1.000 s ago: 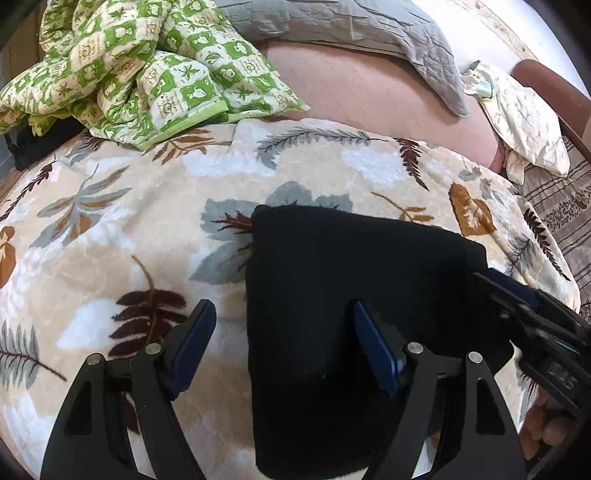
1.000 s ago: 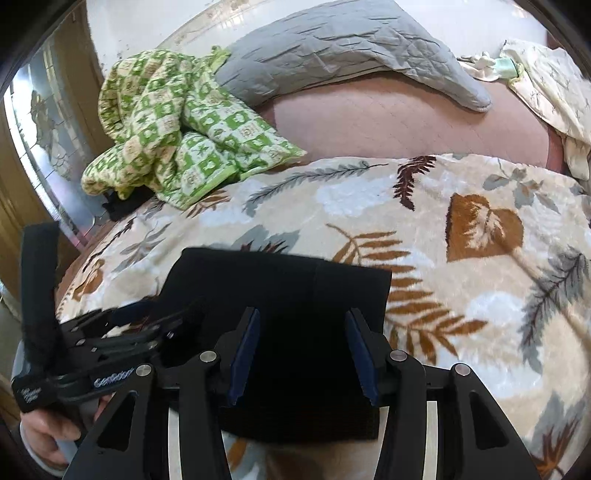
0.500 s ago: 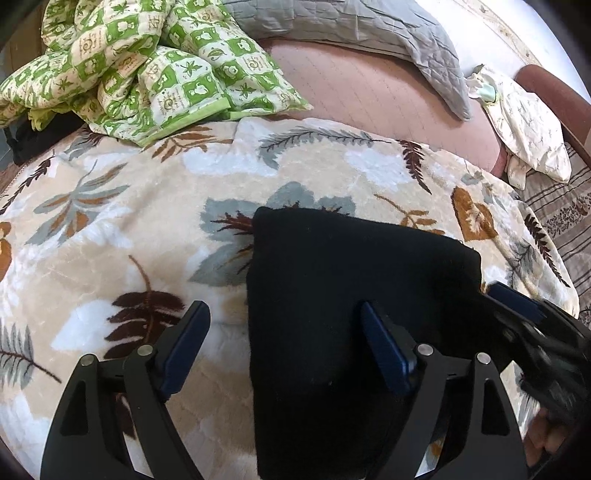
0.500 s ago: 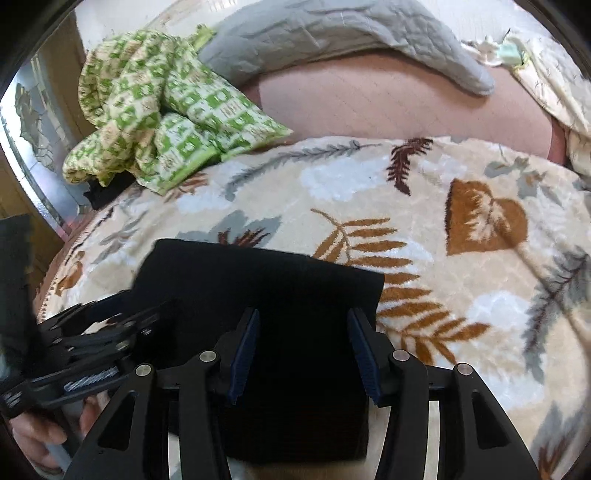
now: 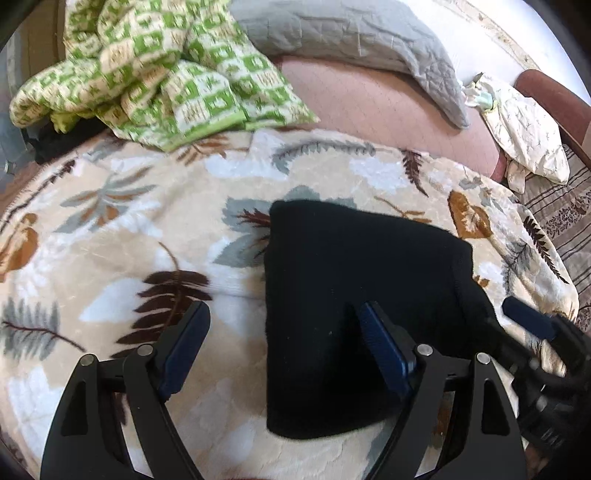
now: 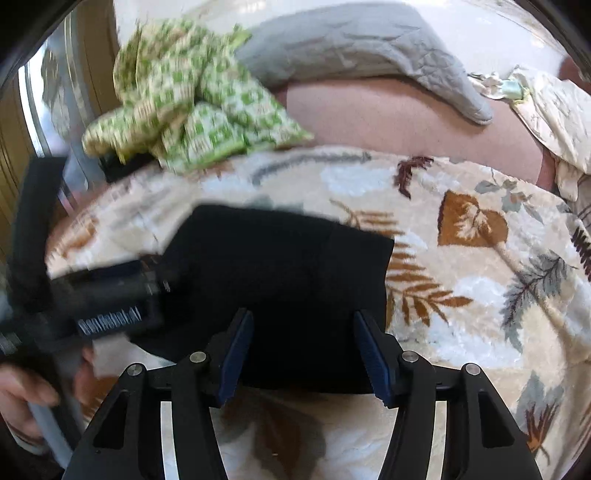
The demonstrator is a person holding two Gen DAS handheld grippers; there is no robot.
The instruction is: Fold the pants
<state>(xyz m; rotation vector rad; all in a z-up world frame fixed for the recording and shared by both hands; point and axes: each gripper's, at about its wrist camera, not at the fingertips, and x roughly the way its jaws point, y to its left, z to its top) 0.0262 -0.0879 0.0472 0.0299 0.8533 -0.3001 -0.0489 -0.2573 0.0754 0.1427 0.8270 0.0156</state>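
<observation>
Beyond the folded black pants (image 5: 354,295), which lie as one flat rectangle on the leaf-print blanket (image 5: 110,229), sit one green checked quilt (image 5: 166,77), one grey pillow (image 5: 354,33) and one pale crumpled cloth (image 5: 524,129). Both the left gripper (image 5: 280,343) and the right gripper (image 6: 303,350) hover with jaws spread, empty, over the pants' near edge.

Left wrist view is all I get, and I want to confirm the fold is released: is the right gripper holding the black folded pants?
Observer: No. The right gripper is open, jaws apart over the near edge of the black folded pants, clamping nothing.
Operator: Who's steadying my side?
Observer: A bare left hand, blurred in the right wrist view, wraps the handle of the left gripper.
</observation>
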